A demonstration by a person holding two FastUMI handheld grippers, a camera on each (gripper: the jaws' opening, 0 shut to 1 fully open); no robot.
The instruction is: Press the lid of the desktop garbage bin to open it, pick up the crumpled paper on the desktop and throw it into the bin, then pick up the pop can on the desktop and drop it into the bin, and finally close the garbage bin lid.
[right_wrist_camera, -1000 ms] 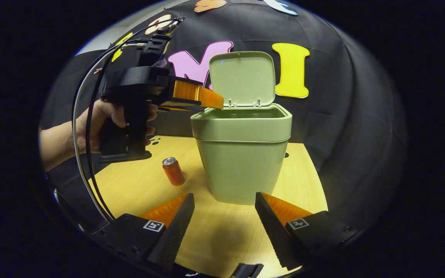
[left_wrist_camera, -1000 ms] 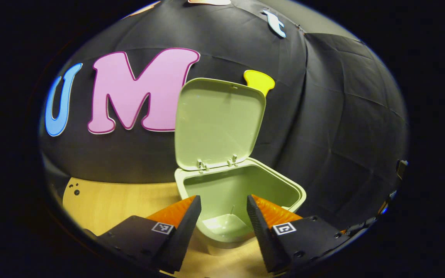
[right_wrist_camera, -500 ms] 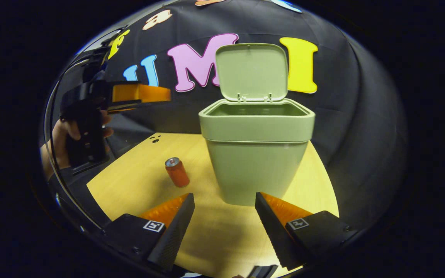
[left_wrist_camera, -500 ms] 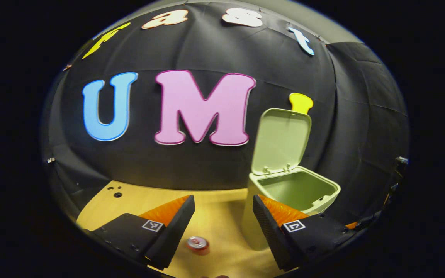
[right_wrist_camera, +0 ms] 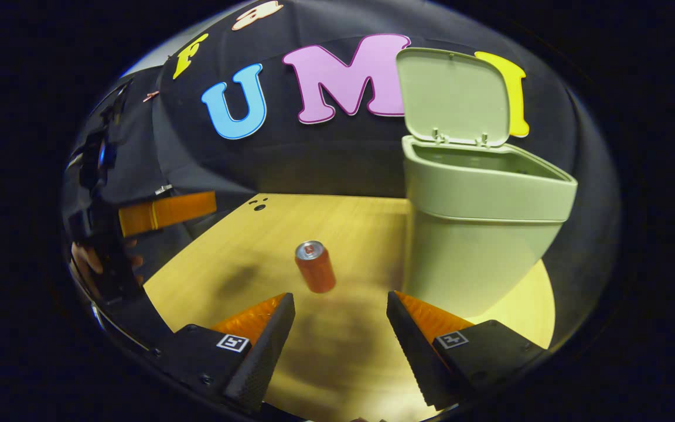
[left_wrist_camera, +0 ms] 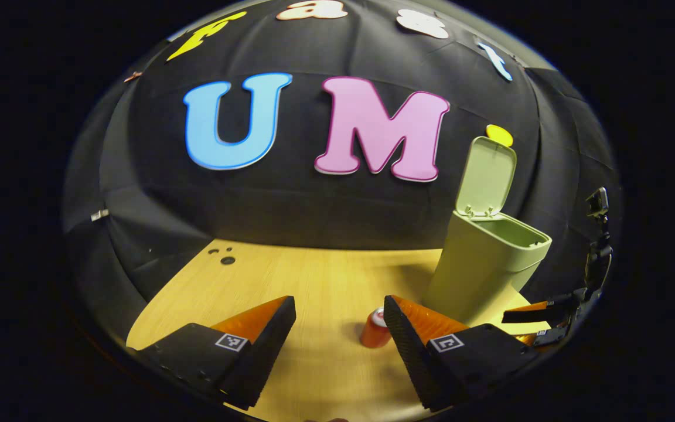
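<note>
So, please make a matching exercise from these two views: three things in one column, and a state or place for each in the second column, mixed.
Things:
1. lid
2. can
3. right tool

States:
A. open, holding nothing
B. standing upright on the table, left of the bin
C. raised, leaving the bin open

Pairs: 1-C, 2-B, 3-A

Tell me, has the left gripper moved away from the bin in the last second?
Yes. The left gripper has pulled back from the green bin, now far left of it, open.
</note>
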